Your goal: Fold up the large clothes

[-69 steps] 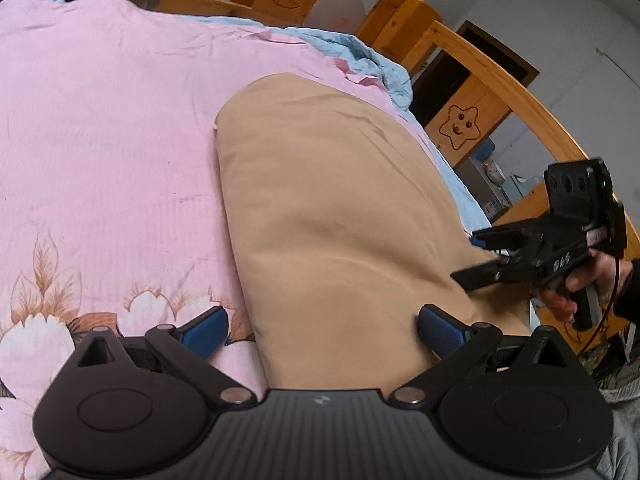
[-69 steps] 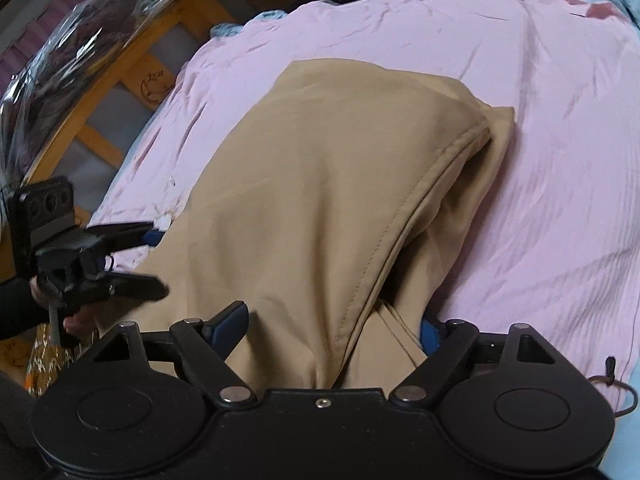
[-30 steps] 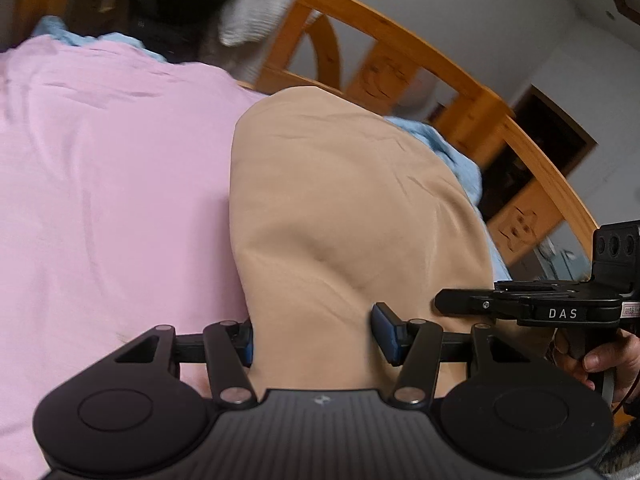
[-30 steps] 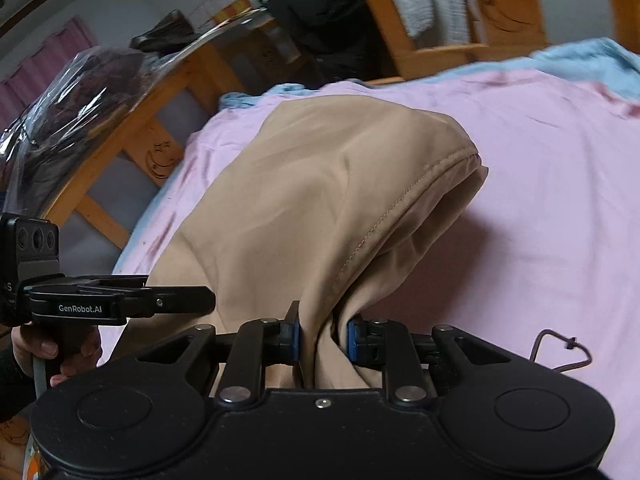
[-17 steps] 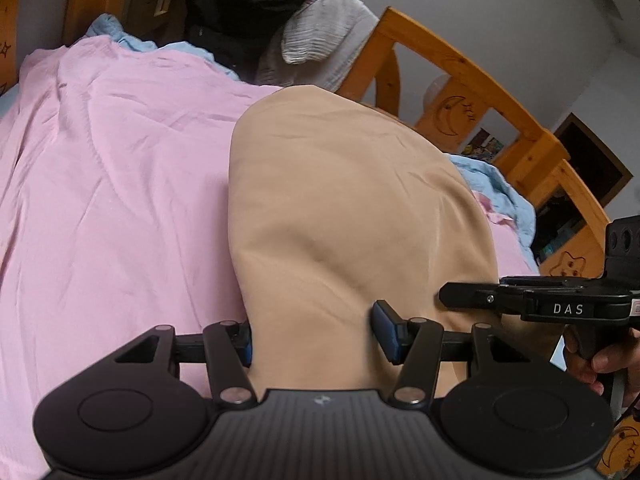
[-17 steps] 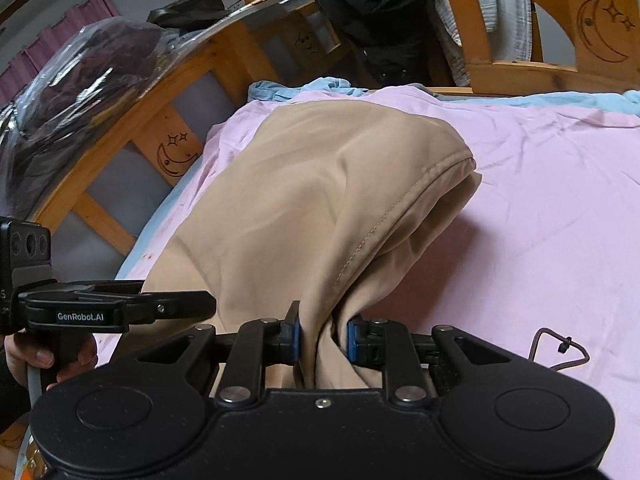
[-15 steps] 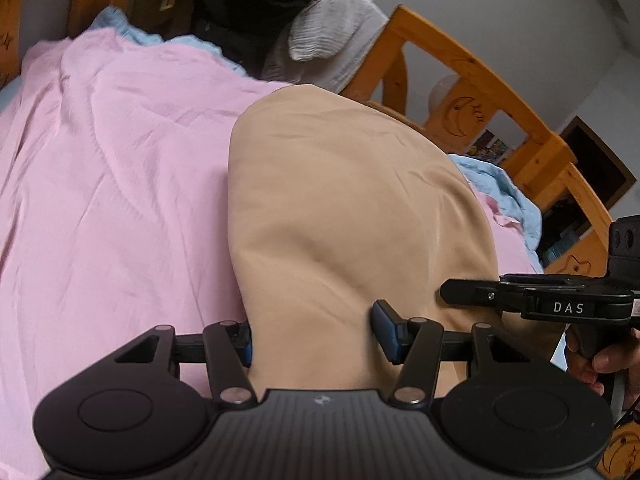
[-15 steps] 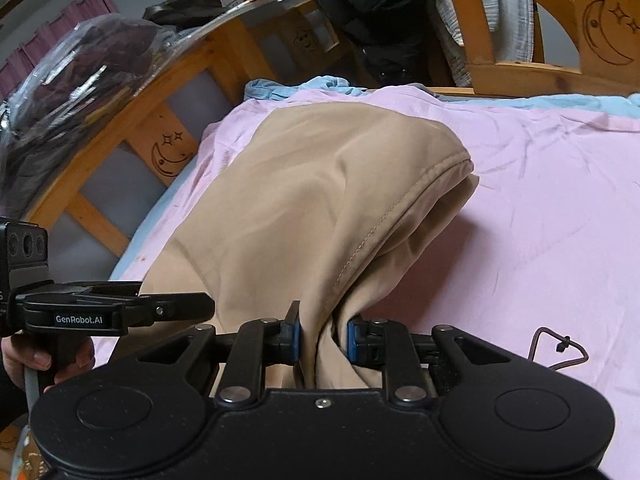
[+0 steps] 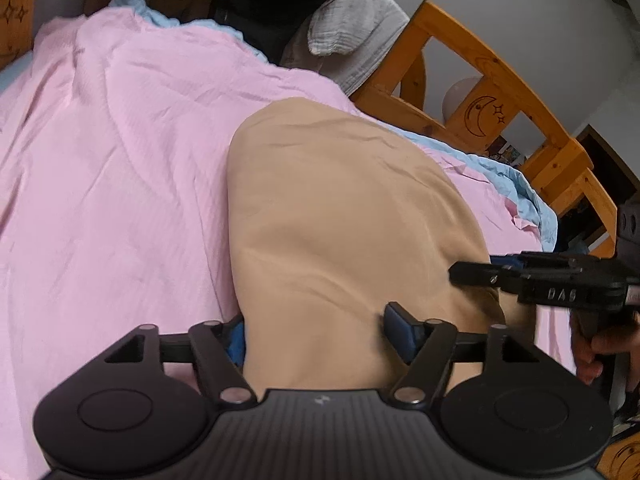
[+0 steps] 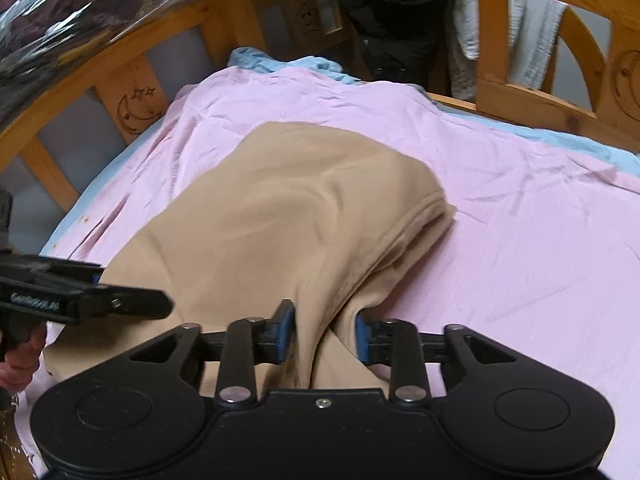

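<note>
From the left wrist view, the tan garment [image 9: 340, 232] lay folded over on the pink sheet [image 9: 112, 184], its rounded fold edge toward the wooden bed frame [image 9: 496, 92] and its near end running under the camera. The left gripper [image 9: 316, 336] had its jaws opening, the blue pads standing off either side of the cloth's near end, which lay between them; the right pad looked clear of the fabric, while the left pad was partly hidden by the garment's edge. This looked like a release after laying the fold down. The right gripper [image 9: 472, 272] reached in from the side at the garment's other near corner, held by a hand [image 9: 600, 344].

From the right wrist view, the same tan garment [image 10: 288, 216] lay doubled, its seamed edges stacked along the right side. A bunched ridge of cloth ran between the pads of the right gripper [image 10: 324, 332], whose jaws were opening, with small gaps showing on both sides, so the grip seemed let go. The left gripper [image 10: 160, 304] hung over the opposite corner. The only container-like thing was a clear plastic bag [image 10: 60, 12] beyond the rail, holding dark, indistinct contents.
</note>
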`<state>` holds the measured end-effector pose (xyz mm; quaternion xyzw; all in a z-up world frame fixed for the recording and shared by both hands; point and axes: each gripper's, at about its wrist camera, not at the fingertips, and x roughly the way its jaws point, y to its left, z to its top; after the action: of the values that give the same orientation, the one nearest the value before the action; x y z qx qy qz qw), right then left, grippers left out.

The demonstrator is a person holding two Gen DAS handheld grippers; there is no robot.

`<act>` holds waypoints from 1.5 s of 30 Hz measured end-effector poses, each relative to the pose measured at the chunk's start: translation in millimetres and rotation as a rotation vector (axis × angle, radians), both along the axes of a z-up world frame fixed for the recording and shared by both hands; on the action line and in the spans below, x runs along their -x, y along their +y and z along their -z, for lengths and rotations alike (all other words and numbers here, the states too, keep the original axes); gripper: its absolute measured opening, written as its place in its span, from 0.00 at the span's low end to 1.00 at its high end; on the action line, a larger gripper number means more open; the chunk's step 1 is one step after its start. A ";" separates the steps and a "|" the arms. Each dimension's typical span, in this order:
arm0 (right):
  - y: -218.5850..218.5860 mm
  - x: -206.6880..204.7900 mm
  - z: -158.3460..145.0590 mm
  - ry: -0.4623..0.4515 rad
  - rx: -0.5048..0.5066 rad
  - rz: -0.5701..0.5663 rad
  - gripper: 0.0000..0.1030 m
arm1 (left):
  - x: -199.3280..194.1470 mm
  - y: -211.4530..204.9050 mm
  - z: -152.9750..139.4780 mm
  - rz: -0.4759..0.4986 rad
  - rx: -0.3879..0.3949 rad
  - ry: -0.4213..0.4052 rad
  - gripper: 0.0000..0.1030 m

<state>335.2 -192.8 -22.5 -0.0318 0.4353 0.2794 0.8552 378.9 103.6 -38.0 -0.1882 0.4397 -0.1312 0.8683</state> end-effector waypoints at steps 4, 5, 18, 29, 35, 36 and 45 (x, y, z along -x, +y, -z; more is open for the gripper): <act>-19.2 20.2 -13.7 -0.056 -0.012 0.006 0.49 | 26.5 0.6 -13.5 -0.010 -0.062 -0.060 0.83; -21.9 30.4 -18.2 -0.078 -0.010 -0.007 0.54 | 34.8 1.3 -16.7 -0.013 -0.077 -0.078 0.84; -27.1 119.2 -4.7 -0.126 0.043 -0.015 0.58 | 74.6 -3.6 -18.0 -0.024 -0.137 -0.117 0.90; -31.6 146.8 9.1 -0.306 0.173 0.205 0.71 | 88.1 -5.3 -35.2 -0.057 -0.155 -0.112 0.95; -31.3 168.9 -4.3 -0.373 0.113 0.273 0.80 | 113.4 -9.3 -62.6 -0.057 -0.186 -0.192 0.99; -31.1 174.2 -8.7 -0.386 0.098 0.285 0.82 | 119.7 -9.4 -68.4 -0.058 -0.190 -0.205 0.99; -22.9 242.5 -51.4 -0.534 -0.021 0.374 0.97 | 183.5 -7.9 -111.2 -0.063 -0.255 -0.343 0.99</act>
<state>92.7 -215.7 29.0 -0.0148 0.1909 0.1040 0.9760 195.4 95.7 73.1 -0.0656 0.2925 -0.0775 0.9509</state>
